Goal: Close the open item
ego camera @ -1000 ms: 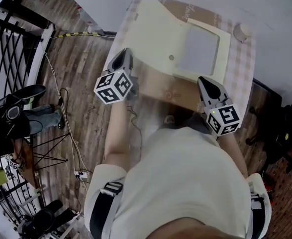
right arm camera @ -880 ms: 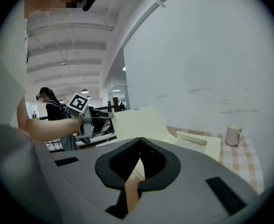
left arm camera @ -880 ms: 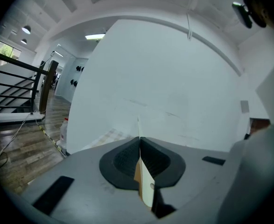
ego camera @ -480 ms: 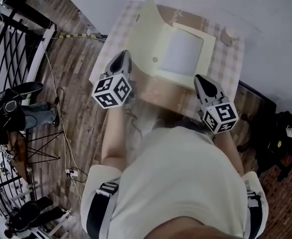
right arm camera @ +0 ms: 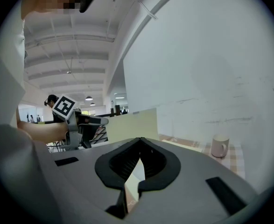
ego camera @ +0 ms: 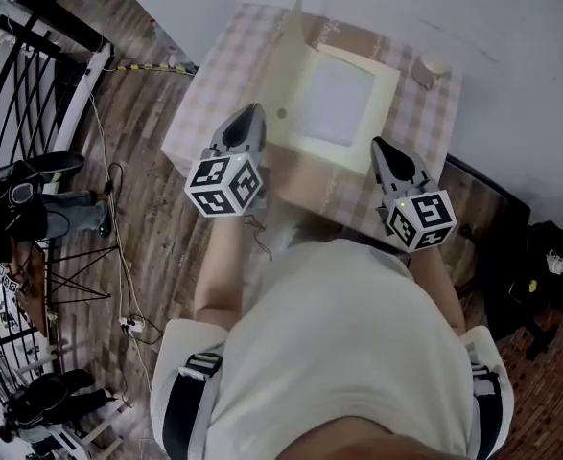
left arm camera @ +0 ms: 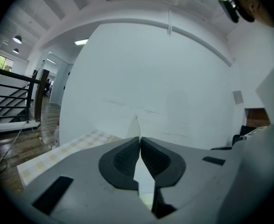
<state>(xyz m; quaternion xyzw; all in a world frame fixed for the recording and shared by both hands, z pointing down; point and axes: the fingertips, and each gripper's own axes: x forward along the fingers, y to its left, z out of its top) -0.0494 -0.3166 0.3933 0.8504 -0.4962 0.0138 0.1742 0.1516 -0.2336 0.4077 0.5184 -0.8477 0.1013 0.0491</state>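
Read the left gripper (left arm camera: 139, 138) as closed: fingers (left arm camera: 122, 158) pressed together tip to tip, with nothing visibly clamped between the pads. In the left gripper view, note the lid (ego camera: 283, 75) edge-on just ahead of those tips; contact cannot be confirmed. Read the right gripper (right arm camera: 140, 139) as closed too, with the tips meeting and nothing between them. Locate the task item, a flat cream box (ego camera: 385, 94), at the middle of the table (ego camera: 214, 75), between the two grippers in the head view. Find its lid standing steeply along the box's left side, not down on the base, with the left gripper just beside its outer face near the front corner. Find the right gripper at the box's near right corner, well apart from the lid. Inside the box, see a plain white panel (ego camera: 340, 99) framed by the cream rim. Note a brown cardboard sheet (ego camera: 310, 180) under the box, showing at its near and far sides. Note a pale cup (ego camera: 433, 65) upright near the table's far right corner, apart from the box; its contents cannot be made out. Take the table's far edge as bounded by the white wall (ego camera: 511, 27). Take the left edge as open onto the wood floor (ego camera: 137, 161), with cables and a black railing (ego camera: 22, 94) farther left.
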